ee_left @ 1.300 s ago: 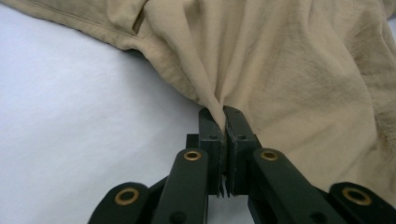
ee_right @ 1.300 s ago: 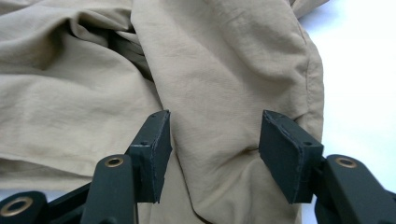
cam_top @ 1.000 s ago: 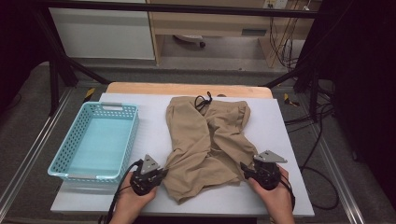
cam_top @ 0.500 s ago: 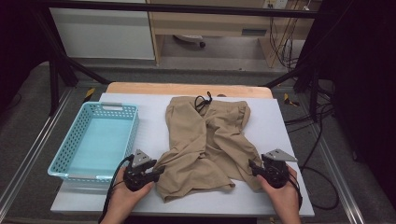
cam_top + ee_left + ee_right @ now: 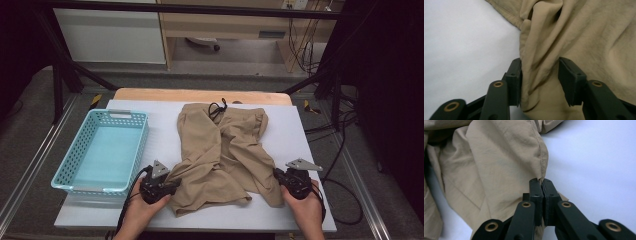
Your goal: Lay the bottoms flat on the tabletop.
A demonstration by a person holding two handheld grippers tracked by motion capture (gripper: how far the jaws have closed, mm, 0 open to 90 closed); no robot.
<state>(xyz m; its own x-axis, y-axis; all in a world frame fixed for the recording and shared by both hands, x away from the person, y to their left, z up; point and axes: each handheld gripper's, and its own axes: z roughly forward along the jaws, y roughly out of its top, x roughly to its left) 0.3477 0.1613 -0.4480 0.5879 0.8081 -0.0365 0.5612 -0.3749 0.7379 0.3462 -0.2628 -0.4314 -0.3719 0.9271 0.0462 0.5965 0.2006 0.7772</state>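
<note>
Shorts (image 5: 225,160) hem is sitting pinched in right hand-held gripper (image 5: 542,185), bare table (image 5: 599,165) beside it; left hand-held gripper (image 5: 540,75) is half-wide, its jaws having just been closing slightly, straddling a fold.

The shorts (image 5: 225,150) lie mid-table (image 5: 300,135), the basket (image 5: 102,152) to their left; one gripper (image 5: 172,184) at each near corner (image 5: 276,175).

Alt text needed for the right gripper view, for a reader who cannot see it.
The right gripper is shut on the hemmed edge of the crumpled tan fabric shorts, its jaws having just closed. The shorts lie on a white table, spreading to the left.
</note>
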